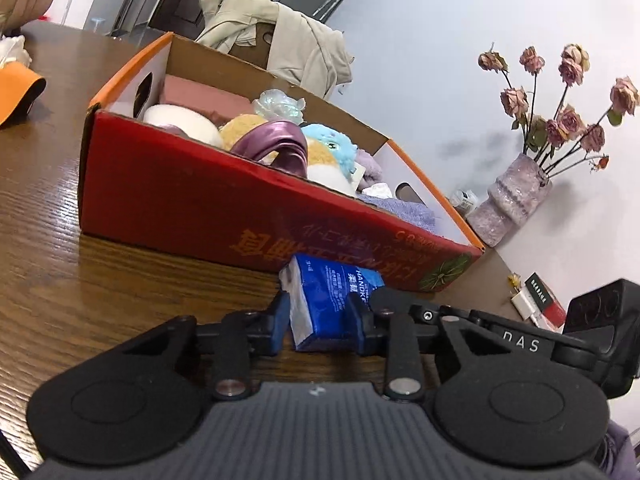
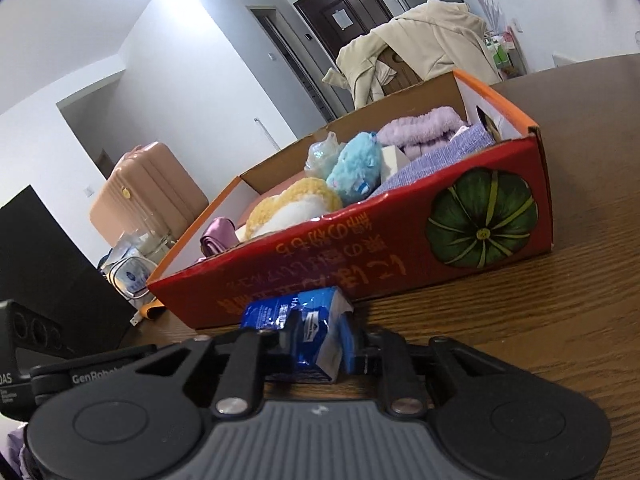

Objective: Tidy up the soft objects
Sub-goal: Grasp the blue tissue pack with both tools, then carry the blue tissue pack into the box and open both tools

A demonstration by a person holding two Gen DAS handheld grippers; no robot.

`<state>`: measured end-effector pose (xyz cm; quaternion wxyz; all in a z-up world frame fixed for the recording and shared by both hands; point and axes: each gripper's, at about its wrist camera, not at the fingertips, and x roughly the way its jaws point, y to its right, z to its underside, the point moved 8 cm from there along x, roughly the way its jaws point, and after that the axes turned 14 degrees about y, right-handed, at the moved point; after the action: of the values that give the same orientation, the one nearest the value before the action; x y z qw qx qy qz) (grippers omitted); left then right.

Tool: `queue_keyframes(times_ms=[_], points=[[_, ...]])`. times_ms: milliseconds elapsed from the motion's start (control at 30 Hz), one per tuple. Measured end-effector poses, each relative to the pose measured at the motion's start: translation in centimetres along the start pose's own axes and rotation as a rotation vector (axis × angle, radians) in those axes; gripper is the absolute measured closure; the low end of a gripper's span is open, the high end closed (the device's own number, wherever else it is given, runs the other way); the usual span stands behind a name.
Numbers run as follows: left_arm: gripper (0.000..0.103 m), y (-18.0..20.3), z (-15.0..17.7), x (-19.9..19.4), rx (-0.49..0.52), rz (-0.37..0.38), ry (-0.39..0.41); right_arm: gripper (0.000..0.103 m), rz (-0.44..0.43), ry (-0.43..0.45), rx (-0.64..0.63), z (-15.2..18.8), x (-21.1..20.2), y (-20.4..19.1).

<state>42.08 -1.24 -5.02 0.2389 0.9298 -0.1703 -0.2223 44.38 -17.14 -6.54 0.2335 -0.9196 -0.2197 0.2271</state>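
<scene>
Wooden table (image 1: 80,280) holds my box (image 1: 180,192) of soft toys; both claws, left (image 1: 320,320) and right (image 2: 320,344), pinch one tissue pack (image 1: 324,300) beside it, likely steadying it for lifting in.

- One red cardboard box (image 1: 168,200) (image 2: 400,256) with orange rims stands on one wooden table (image 1: 60,280) (image 2: 540,320).
- One blue tissue pack (image 1: 328,300) (image 2: 316,336) sits in front of the box.
- Two black grippers are present: the left gripper (image 1: 320,316) and the right gripper (image 2: 320,344), both closed on that one pack.
- Soft items visible in the box: one blue plush (image 1: 328,144) (image 2: 356,164), one yellow-and-white plush (image 2: 292,208), one shiny purple fabric piece (image 1: 272,146) (image 2: 218,236), one lavender towel (image 2: 436,156), one crinkled clear bag (image 1: 280,104) (image 2: 320,152).
- One vase (image 1: 508,204) holds dried roses (image 1: 560,100); roughly ten blooms, exact count unclear.
- One beige coat (image 1: 280,36) (image 2: 420,40) hangs behind.
- One pink suitcase (image 2: 148,188) is visible.
</scene>
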Motion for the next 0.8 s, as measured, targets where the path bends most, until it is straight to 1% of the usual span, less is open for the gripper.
queue_keyframes(times_ms=[67,133,200,300,400,467,533,600,667,733,800], points=[[0.073,0.1,0.0,0.0,0.007,0.001,0.002,0.077,-0.005,-0.003,-0.011,0.1,0.1,-0.2],[0.073,-0.1,0.0,0.0,-0.009,0.006,0.0,0.077,-0.007,-0.003,-0.006,0.1,0.0,-0.2],[0.074,0.0,-0.1,0.0,-0.007,0.004,0.002,0.08,-0.01,-0.001,0.014,0.0,0.1,0.0],[0.075,0.2,-0.1,0.0,0.013,0.0,0.008,0.084,-0.008,0.006,0.027,-0.2,-0.1,0.3],[0.077,0.3,-0.1,-0.3,0.03,0.001,0.019,0.085,-0.002,0.019,-0.01,-0.1,-0.5,-0.2],[0.079,0.9,-0.2,-1.3,0.058,-0.017,0.041,0.086,-0.007,0.031,-0.017,0.0,-1.5,-0.8],[0.079,2.4,0.2,-3.5,0.073,-0.026,0.062,0.086,-0.007,0.057,-0.042,0.0,-3.6,-2.2],[0.079,4.3,1.0,-6.9,0.111,-0.02,0.103,0.086,-0.025,0.103,-0.081,0.4,-7.2,-4.2],[0.079,6.0,2.0,-10.5,0.087,-0.012,0.131,0.086,-0.036,0.139,-0.08,1.2,-11.0,-5.8],[0.079,7.4,2.5,-13.1,0.109,-0.002,0.171,0.086,-0.049,0.173,-0.093,1.8,-13.9,-6.9],[0.079,8.7,3.0,-15.0,0.121,0.01,0.195,0.086,-0.056,0.204,-0.122,1.9,-16.2,-7.9]])
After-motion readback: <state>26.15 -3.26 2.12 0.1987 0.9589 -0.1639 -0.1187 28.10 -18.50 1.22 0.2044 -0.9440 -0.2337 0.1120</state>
